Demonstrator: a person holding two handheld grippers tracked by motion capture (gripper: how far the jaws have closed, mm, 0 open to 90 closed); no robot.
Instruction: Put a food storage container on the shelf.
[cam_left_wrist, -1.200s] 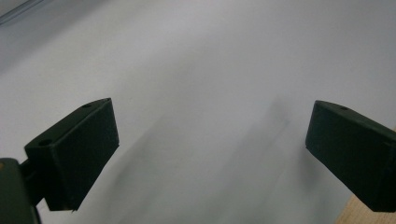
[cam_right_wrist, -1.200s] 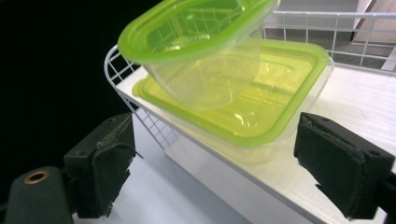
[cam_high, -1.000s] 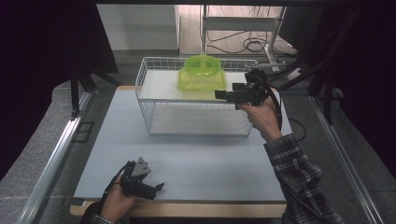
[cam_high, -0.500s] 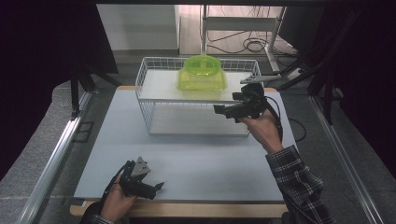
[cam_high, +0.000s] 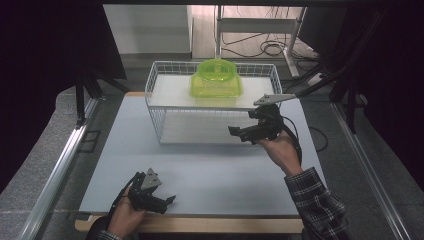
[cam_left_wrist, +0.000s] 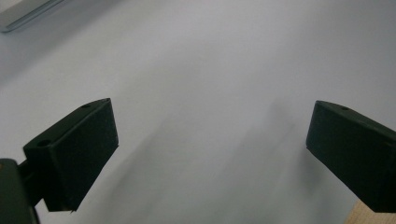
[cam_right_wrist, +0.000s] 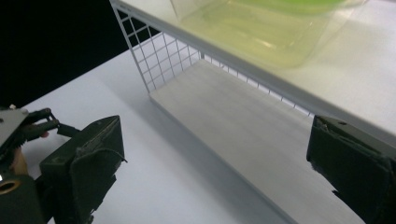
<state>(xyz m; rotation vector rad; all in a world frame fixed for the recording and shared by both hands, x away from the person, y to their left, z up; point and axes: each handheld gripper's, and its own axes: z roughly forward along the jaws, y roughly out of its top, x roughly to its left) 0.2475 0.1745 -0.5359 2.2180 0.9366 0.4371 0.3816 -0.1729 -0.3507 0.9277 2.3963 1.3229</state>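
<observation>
A translucent green container (cam_high: 216, 80) stands on the top shelf of a white wire rack (cam_high: 155, 107) at the back of the table. My right gripper (cam_high: 239, 133) hovers just in front of the rack's right end and points left. Its jaws are open and have just been opening a little, with nothing between them. In the right gripper view the gripper (cam_right_wrist: 219, 177) faces the rack's lower shelf (cam_right_wrist: 243, 121), with the green container (cam_right_wrist: 261, 28) above. My left gripper (cam_high: 167, 204) rests open near the table's front left edge, over the bare tabletop (cam_left_wrist: 210, 70).
The grey table mat (cam_high: 215, 175) lies between the rack and the front edge. A metal rail (cam_high: 60, 165) runs along the left side. Cables and a stand's legs (cam_high: 270, 47) lie on the floor behind the table. The table's wooden edge (cam_left_wrist: 362, 217) is close to the left gripper.
My right gripper has come down and toward the person, from beside the green container on the top shelf to the front of the rack. The left gripper has stayed put.
</observation>
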